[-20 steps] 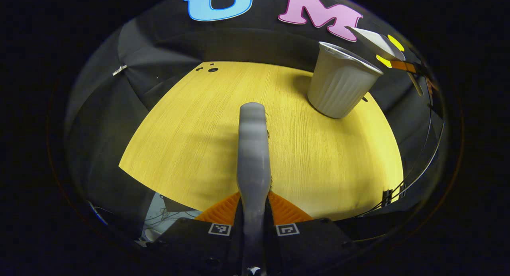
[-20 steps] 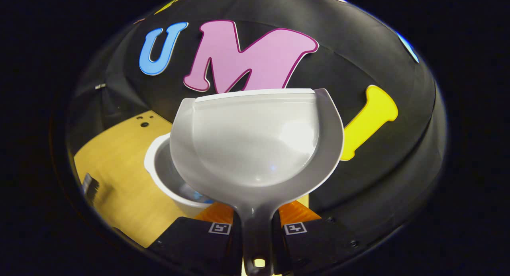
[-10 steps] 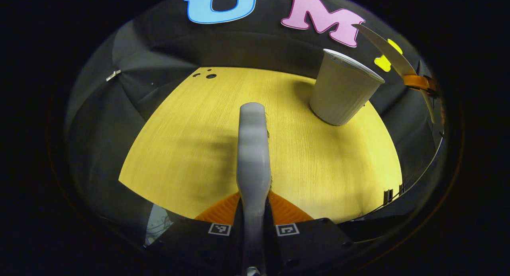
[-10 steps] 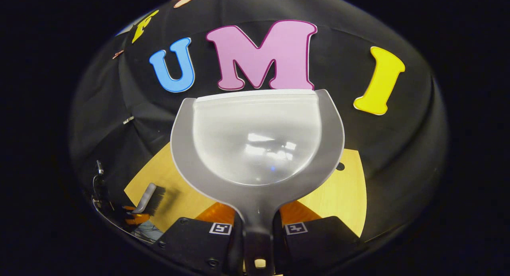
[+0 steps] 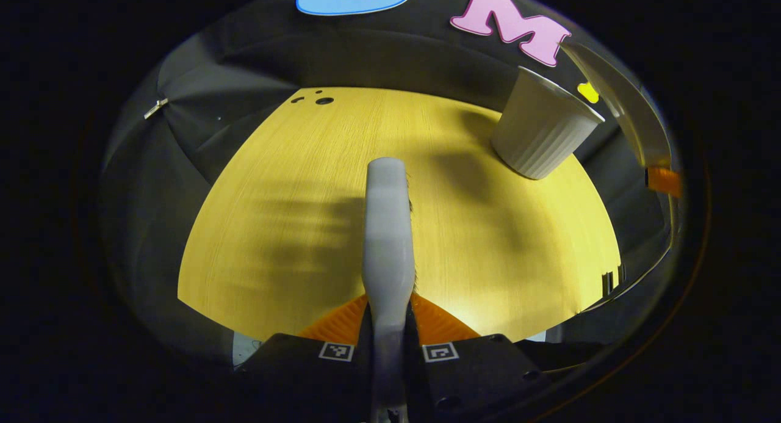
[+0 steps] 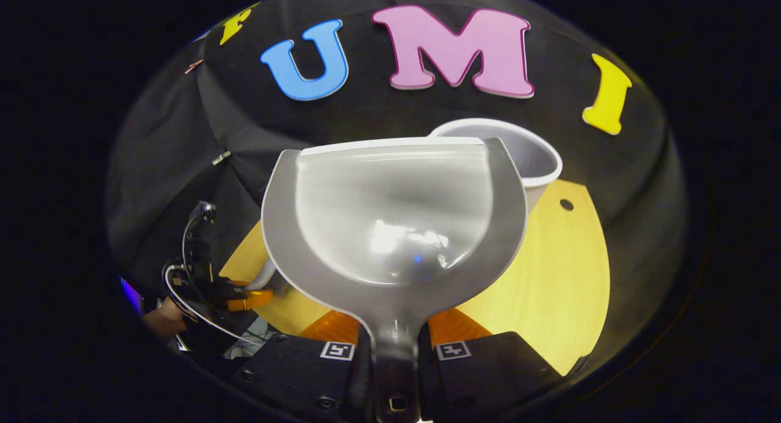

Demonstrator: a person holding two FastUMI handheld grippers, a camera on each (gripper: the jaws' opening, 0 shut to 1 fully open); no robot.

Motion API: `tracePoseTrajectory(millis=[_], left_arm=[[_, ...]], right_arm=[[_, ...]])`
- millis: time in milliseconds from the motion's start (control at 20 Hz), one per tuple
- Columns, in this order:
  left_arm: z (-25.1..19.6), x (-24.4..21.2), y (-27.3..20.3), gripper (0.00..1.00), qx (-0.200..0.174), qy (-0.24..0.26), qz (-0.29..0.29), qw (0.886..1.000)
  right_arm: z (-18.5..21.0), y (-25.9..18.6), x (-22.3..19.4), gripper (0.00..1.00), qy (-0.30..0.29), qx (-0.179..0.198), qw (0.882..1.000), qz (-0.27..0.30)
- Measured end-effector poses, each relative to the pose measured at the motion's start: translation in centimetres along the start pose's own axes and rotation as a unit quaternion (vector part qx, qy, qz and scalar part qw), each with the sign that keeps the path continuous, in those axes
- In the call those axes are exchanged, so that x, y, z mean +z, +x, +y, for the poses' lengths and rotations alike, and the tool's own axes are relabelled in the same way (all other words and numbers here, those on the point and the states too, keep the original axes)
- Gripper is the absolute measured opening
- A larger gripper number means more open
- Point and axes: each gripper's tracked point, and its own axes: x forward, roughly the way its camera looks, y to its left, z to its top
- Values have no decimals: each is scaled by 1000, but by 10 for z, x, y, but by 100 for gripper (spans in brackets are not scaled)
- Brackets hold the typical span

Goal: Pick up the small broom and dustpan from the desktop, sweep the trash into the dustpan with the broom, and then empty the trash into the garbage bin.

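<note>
Left gripper [image 5: 388, 325] clamped tight on the grey plastic handle of the small broom [image 5: 387, 227], both fingers pressing its sides, handle running straight ahead above the yellow wood-grain desktop [image 5: 293, 227]. Dark bristles just peeking out along the handle's right edge. Pale ribbed plastic garbage bin [image 5: 540, 136] standing on the desktop at the far right, well apart from the broom. Beyond the bin, at the right fringe of the left gripper view, the grey dustpan seen edge-on, up in the air.

Over in the right gripper view: right gripper [image 6: 395, 343] closed firmly on the neck of the grey plastic dustpan with a translucent scoop [image 6: 393, 221], both fingers squeezing the handle. Pan held above the desktop [image 6: 549, 276], scoop looking bare, nothing seen inside. Garbage bin [image 6: 531, 160] just behind the pan's far right corner, its open rim partly hidden by the pan. Away from the bin, low on the left, the other gripper with the broom over the desktop's edge.
</note>
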Motion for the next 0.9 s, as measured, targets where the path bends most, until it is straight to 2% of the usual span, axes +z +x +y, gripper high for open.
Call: tracePoseTrajectory(millis=[250, 400, 450, 550, 700, 750, 850, 900], left_arm=[[28, -3, 21, 27, 6, 41, 27, 999], [30, -7, 37, 27, 3, 43, 42, 998], [31, -10, 42, 30, 3, 44, 47, 998], [31, -11, 51, 27, 3, 52, 54, 997], [34, -3, 60, 24, 16, 76, 51, 996], [34, 0, 64, 27, 18, 79, 53, 995], [32, 1, 68, 28, 23, 86, 61, 994], [30, 0, 67, 24, 29, 91, 64, 993]], right_arm=[[22, 45, -74, 33, 34, -12, 996, 76], [19, 65, -100, 33, 39, -29, 993, 111], [18, 72, -107, 34, 40, -36, 991, 122], [14, 85, -124, 34, 44, -49, 987, 145], [10, 101, -137, 34, 42, -64, 983, 165], [8, 105, -137, 34, 39, -68, 982, 171], [11, 111, -137, 34, 37, -72, 980, 182], [12, 112, -136, 27, 38, -73, 979, 185]])
